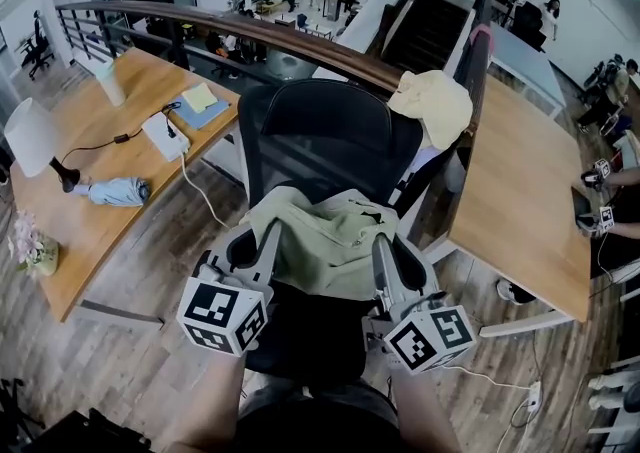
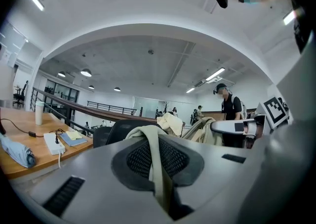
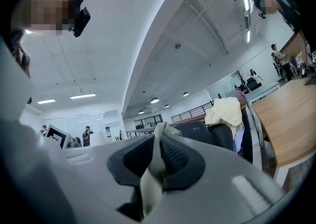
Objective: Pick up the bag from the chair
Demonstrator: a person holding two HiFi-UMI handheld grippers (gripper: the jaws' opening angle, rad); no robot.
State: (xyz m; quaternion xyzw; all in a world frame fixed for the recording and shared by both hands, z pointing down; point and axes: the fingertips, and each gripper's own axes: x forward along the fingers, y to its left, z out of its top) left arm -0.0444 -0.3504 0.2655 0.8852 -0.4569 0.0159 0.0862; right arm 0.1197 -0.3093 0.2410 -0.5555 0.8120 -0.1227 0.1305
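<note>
Over the office chair [image 1: 322, 126], the bag [image 1: 325, 246] is clamped by left gripper [image 1: 268, 233] and right gripper [image 1: 382, 246]; lifting is judged underway, clearance needed next.

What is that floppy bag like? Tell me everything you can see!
The bag is soft, pale greenish-cream cloth, crumpled and sagging in the middle. It hangs in front of the black chair, stretched between two grippers. The left gripper pinches a thin fold or strap of it at one side, and the right gripper pinches another at the other side. Whether its bottom touches the seat cannot be seen.
</note>
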